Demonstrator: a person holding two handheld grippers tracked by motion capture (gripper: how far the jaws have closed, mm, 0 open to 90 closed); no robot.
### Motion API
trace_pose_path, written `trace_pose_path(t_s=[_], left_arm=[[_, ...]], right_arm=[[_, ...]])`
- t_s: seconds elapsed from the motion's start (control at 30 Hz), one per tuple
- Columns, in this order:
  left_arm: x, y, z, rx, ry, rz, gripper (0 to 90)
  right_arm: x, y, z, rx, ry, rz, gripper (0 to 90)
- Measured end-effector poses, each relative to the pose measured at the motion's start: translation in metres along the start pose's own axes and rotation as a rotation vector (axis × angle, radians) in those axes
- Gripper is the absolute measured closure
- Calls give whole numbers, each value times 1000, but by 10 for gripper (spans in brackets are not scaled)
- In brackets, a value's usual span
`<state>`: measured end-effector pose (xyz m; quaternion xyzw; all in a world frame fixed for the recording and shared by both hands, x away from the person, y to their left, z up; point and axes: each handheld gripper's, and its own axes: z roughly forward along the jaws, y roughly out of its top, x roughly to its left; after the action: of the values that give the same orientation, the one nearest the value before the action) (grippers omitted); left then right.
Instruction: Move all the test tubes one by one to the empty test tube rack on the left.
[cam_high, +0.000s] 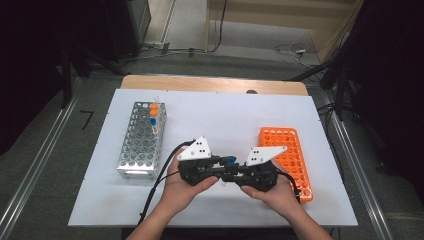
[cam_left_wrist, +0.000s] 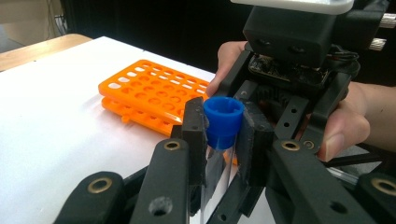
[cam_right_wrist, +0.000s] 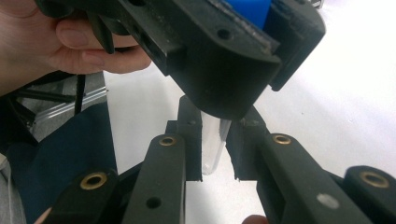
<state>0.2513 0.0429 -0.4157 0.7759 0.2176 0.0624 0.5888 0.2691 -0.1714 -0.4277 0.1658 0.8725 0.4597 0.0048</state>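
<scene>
Both grippers, left (cam_high: 220, 170) and right (cam_high: 235, 175), are black, each topped by a white three-cornered plate with small dark holes. A black cable trails from the left one toward the bottom of the frame. Their jaws are flat black links with brass-ringed pivots and rough dark pads. The forearms are bare.

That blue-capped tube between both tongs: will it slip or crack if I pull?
The blue-capped tube looks clear, thin-walled and smooth, so probably slippery and perhaps brittle under hard squeeze. The left tongs pinch near its cap, the right tongs its body; it seems light and, being round, may roll if dropped.
</scene>
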Motion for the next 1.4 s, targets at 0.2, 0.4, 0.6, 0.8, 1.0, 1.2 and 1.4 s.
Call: trace_pose_path(t_s=[0.2, 0.4, 0.6, 0.8, 1.0, 1.2, 1.4], left_arm=[[0, 0, -2, -10, 15, 7, 763], [4, 2, -11, -40, 43, -7, 763], [11, 3, -24, -64, 79, -18, 763], [18, 2, -35, -77, 115, -27, 763], [27, 1, -49, -91, 163, -33, 763], [38, 0, -67, -120, 225, -48, 763], [54, -2, -91, -153, 304, -69, 763]], right_arm=[[-1, 0, 0, -12, -2, 2, 738], [1, -2, 0, -35, -12, -26, 571], [-3, -2, -4, -55, -18, -17, 347], [-8, -5, -9, -69, -32, -8, 144], [-17, -10, -15, -76, -40, 12, 31], [-29, -16, -25, -87, -50, 32, 2], [-41, -22, -35, -99, -86, 46, 0]])
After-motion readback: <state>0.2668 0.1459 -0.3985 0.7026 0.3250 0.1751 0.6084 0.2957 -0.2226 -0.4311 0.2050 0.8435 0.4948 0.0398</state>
